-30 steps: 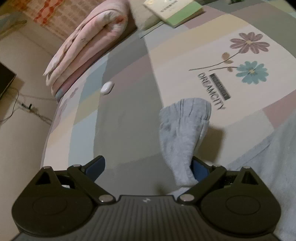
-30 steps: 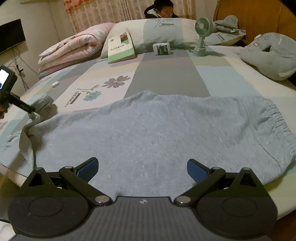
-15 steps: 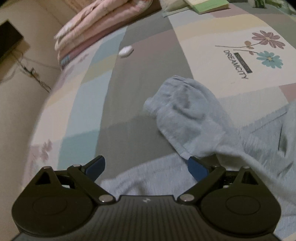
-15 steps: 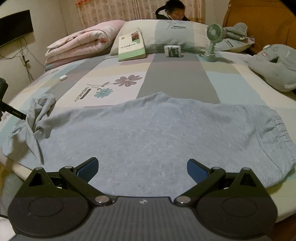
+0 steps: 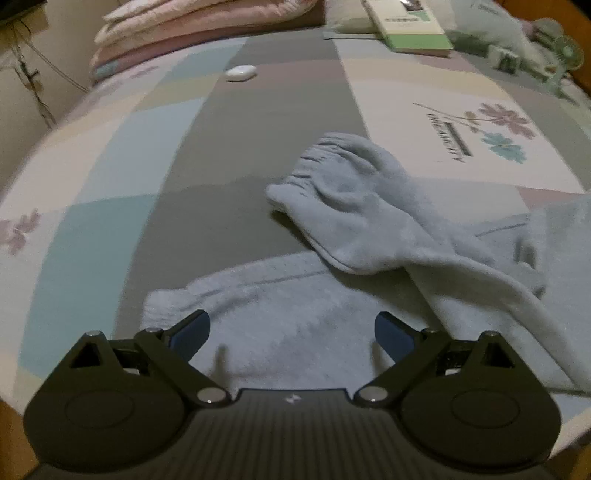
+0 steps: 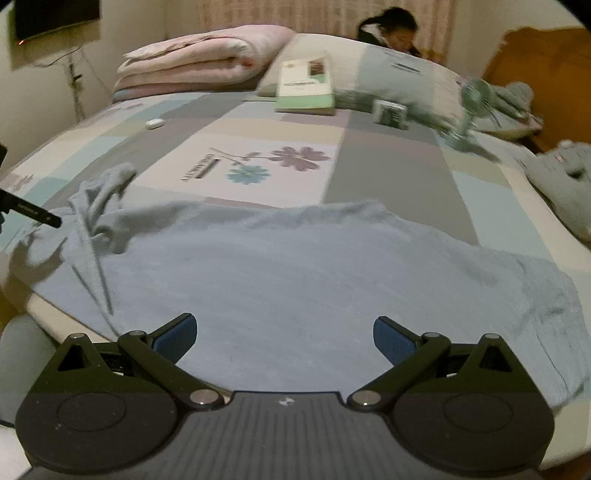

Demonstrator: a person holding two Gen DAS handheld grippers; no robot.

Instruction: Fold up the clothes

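A light grey-blue sweatshirt [image 6: 295, 273] lies spread flat across the near side of the bed. Its left sleeve [image 5: 354, 206] is crumpled and folded back over the garment's left end, cuff pointing away from me. My left gripper [image 5: 291, 332] hovers open just above the sweatshirt's left edge, nothing between its blue pads. My right gripper [image 6: 284, 336] is open above the middle of the garment's near hem, holding nothing. The left gripper's tip [image 6: 33, 214] shows at the left edge of the right wrist view, beside the crumpled sleeve [image 6: 107, 188].
The patchwork bedsheet [image 6: 388, 177] carries a small white case [image 5: 241, 72], a green book [image 6: 304, 86], a small box [image 6: 389, 112], a desk fan [image 6: 471, 107] and folded pink quilts [image 6: 195, 70]. A grey plush toy [image 6: 561, 181] lies at right. A person [image 6: 388, 29] sits behind the pillow.
My left gripper let go of the sleeve, which dropped onto the bed, then drew back toward the sweatshirt's left edge. The right gripper's view swung slightly left; it stays open.
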